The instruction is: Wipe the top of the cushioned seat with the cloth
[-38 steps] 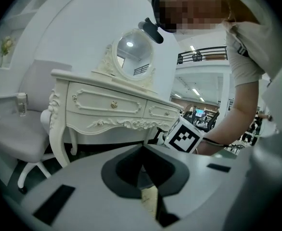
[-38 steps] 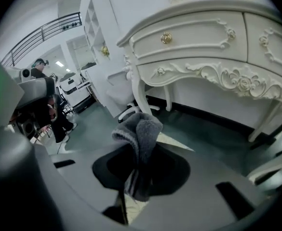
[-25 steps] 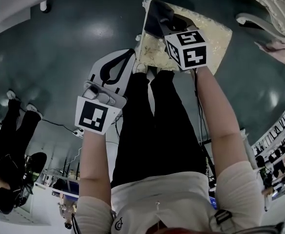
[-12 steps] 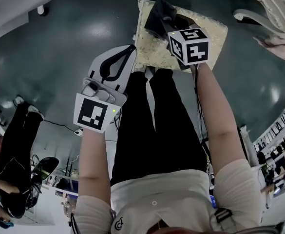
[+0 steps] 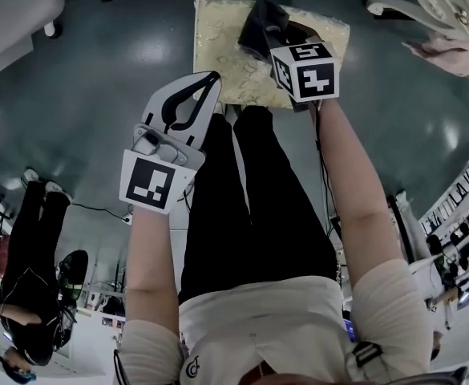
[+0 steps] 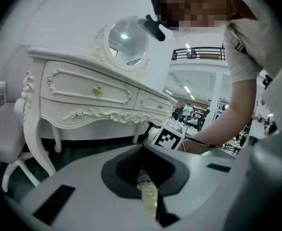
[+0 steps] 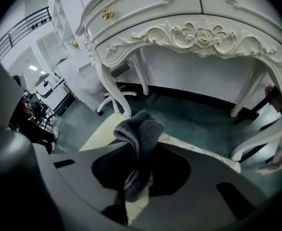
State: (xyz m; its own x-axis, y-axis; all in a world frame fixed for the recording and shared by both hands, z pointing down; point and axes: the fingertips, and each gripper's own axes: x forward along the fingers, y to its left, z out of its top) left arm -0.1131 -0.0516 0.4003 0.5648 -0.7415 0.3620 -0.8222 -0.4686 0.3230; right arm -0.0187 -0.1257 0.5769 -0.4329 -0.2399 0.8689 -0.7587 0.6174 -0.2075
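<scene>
Looking steeply down from the head camera. The floor [image 5: 98, 79] is dark grey-green, smooth and glossy, with pale patches of light on it.

One seat [image 5: 218, 30] stands on the floor, just beyond the wearer's black-trousered legs [image 5: 250, 215]. It is square and padded, in cream fabric with a raised floral pattern.

One cloth [image 7: 138, 129]: dark grey, thick and fleecy, folded into a hump. My right gripper [image 7: 133, 177] is clenched on it. The lower end is pinched between the jaws and the fold stands out past the tips. From the head camera the cloth is over the far right part of the seat top. I cannot tell whether it presses on the fabric.

My left gripper [image 5: 210, 79] has a white shell with dark pads. Its jaws are drawn together with nothing in them, leaving a thin slit through which the cream seat shows. Its tips are at the seat's near left corner.

Two grippers, each with one black-and-white marker cube [image 5: 308, 70].

The room: one white dressing table [image 6: 83, 90] stands beyond the seat. It has carved scrolls, curved legs and two drawer fronts, each with a small gold knob. One round mirror [image 6: 126, 37] sits on top. One white swivel chair [image 7: 109, 97] stands to the left of the table. One other person [image 5: 22, 247] in dark clothes stands at near left.
</scene>
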